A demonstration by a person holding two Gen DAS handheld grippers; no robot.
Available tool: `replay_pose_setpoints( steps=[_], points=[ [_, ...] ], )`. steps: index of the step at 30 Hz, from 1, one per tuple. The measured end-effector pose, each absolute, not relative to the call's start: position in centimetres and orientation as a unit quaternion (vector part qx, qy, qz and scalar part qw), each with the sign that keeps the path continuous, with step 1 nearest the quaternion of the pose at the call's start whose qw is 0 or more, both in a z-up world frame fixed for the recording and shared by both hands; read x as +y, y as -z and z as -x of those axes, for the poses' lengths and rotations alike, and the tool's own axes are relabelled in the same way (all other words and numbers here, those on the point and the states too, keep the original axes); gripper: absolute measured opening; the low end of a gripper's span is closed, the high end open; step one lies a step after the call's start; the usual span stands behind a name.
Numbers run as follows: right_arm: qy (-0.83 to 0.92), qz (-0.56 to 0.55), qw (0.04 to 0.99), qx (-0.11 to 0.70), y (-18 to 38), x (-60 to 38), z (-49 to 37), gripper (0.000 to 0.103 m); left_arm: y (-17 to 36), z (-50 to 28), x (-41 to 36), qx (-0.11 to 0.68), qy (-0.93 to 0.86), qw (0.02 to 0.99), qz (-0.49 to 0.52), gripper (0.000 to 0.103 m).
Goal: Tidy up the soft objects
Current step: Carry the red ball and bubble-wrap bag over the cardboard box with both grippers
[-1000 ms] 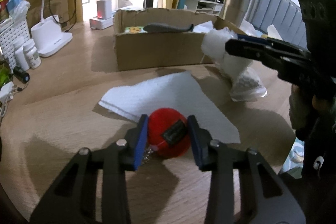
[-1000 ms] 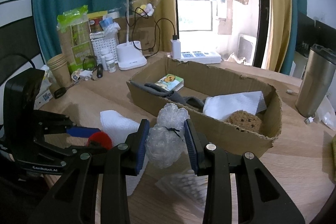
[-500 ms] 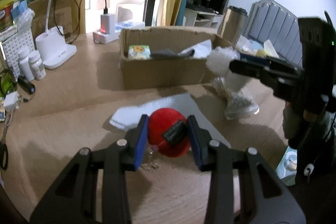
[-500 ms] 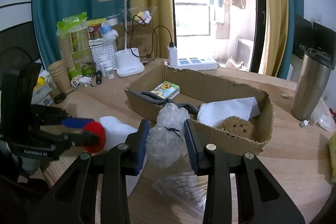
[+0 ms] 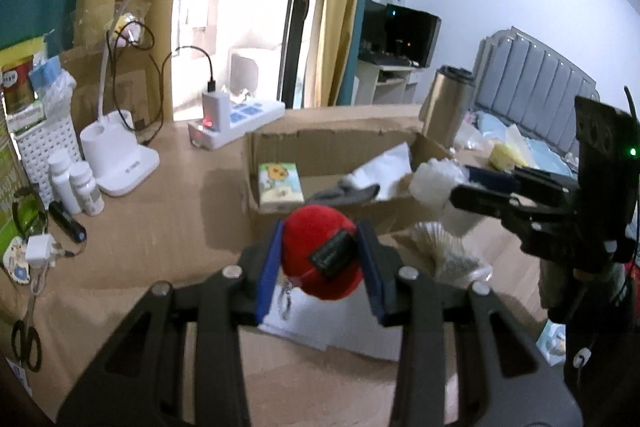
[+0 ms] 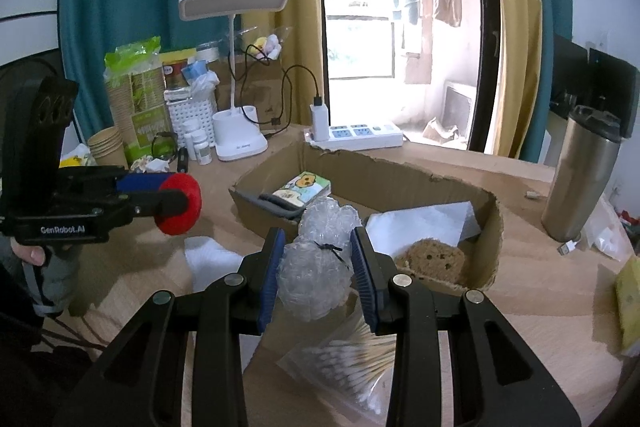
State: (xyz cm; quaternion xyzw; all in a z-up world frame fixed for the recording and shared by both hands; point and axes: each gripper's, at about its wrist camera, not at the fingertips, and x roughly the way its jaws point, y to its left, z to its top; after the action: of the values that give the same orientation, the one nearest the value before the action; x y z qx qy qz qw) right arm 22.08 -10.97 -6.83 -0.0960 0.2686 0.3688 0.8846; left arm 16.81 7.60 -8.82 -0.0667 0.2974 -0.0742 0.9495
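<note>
We judge task midway: open brown cardboard box [image 6: 494,227] already holds brown sponge [image 6: 430,259], white sheet [image 6: 424,221], cartoon tissue pack [image 6: 306,187]. Left claw [image 5: 322,261] clenched on round red plush ball [image 5: 316,251], right claw [image 6: 318,267] clenched on tied clear bubble-wrap bundle [image 6: 316,267]; both aloft near box, not yet dropped. White foam sheet [image 6: 210,259], cotton-swab bag [image 6: 344,367] left on wooden worktop [image 6: 540,307]. Steel tumbler [image 6: 580,175], white desk lamp [image 6: 236,67] stand nearby; path to box looks open.

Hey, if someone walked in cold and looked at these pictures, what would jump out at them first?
Probably the red plush ball, squeezed in the left gripper and held above the table near the cardboard box. Next, the bubble wrap bundle clamped in the right gripper at the box's near wall. Inside the box lie a brown sponge and white paper.
</note>
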Motion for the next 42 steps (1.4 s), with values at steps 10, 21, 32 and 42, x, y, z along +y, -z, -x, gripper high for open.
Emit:
replay_pose_setpoints(
  steps=[10,21,32,42],
  points=[
    [-0.363,0.1,0.893,0.248,5.7,-11.1,-23.0,0.036,8.1,-18.4,7.5,0.288,0.077,0.952,0.067,0.038],
    [-0.373,0.09,0.892,0.241,5.5,-10.6,-25.1,0.036,7.1,-20.2,7.7,0.264,0.069,0.959,0.078,0.038],
    [-0.371,0.089,0.891,0.245,5.5,-10.0,-26.9,0.036,7.6,-22.5,8.5,0.267,0.048,0.96,0.065,0.038],
    [-0.363,0.088,0.894,0.249,5.7,-9.7,-27.9,0.036,8.3,-24.5,8.3,0.278,0.064,0.956,0.064,0.038]
  ],
)
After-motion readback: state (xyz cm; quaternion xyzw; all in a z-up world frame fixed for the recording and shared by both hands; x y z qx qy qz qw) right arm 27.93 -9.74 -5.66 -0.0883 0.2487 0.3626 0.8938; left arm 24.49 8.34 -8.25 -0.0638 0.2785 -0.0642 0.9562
